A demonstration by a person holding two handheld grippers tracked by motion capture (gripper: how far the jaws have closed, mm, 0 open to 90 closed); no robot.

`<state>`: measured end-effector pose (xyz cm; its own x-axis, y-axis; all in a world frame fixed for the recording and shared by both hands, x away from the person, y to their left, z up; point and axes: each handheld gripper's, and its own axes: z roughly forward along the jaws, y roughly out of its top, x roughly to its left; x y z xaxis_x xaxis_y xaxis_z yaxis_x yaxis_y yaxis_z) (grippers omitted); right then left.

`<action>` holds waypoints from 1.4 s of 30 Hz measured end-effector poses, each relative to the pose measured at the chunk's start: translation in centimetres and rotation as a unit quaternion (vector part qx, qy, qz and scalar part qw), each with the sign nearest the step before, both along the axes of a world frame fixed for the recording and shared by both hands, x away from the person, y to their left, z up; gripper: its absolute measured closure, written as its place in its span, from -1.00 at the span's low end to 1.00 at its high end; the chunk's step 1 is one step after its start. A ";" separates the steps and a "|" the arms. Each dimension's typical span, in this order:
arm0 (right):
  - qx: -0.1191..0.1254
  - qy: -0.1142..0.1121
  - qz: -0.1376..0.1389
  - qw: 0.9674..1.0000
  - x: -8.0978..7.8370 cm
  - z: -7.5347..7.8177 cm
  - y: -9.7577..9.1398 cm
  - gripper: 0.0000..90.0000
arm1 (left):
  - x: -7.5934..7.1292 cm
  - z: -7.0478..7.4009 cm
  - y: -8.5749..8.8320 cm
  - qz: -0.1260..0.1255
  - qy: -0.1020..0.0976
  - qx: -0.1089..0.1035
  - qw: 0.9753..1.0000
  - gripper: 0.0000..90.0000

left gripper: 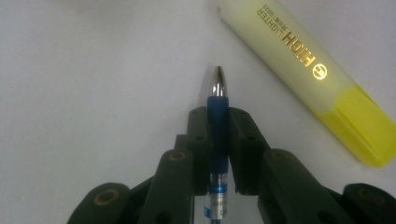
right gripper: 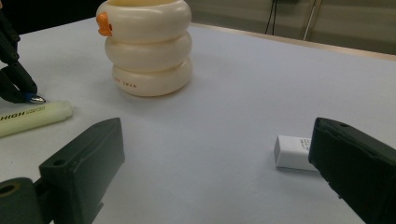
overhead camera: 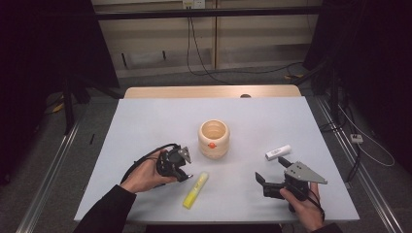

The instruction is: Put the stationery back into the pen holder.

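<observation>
Left gripper (left gripper: 218, 122) clamped on blue silver-tipped pen (left gripper: 218, 135), tip near yellow highlighter (left gripper: 303, 70) on pale grey tabletop (overhead camera: 145, 121). Right gripper (overhead camera: 274, 172) wide open, low over tabletop. Dark room, cables on floor beyond.

Blue pen (left gripper: 218, 126), silver tip, clamped between claw pads, beside highlighter (left gripper: 308, 74).

A yellow highlighter (overhead camera: 196, 190) lies flat on the pale bench (overhead camera: 145, 121), just beside the left tool's tip and pointing away past it. Beyond both tools, about midway between them, stands a cream ringed pot (overhead camera: 213, 138) with a small orange knob on its side. A white eraser (overhead camera: 278, 152) lies just ahead of the right tool, apart from it.
</observation>
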<state>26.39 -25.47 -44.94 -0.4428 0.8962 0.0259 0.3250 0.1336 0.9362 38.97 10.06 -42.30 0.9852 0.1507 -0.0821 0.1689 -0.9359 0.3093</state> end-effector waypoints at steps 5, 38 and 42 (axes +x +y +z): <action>0.000 0.000 0.000 1.000 0.0 0.0 0.0 -0.93 | -0.4 -0.3 0.0 0.040 0.004 -0.022 0.999 0.79; 0.000 -0.001 -0.002 1.000 -0.2 0.0 -0.2 -0.93 | 0.5 2.1 3.3 0.184 -0.037 -0.216 0.958 0.80; 0.000 -0.001 -0.002 1.000 -0.3 0.0 -0.2 -0.93 | 0.7 1.9 3.6 0.199 -0.036 -0.240 0.949 0.80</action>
<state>26.12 -25.70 -44.90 -0.4399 0.8977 0.0249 0.3232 0.1324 0.9370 39.62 13.66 -40.37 0.8632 0.4750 -0.1708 0.4428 -0.5501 0.7081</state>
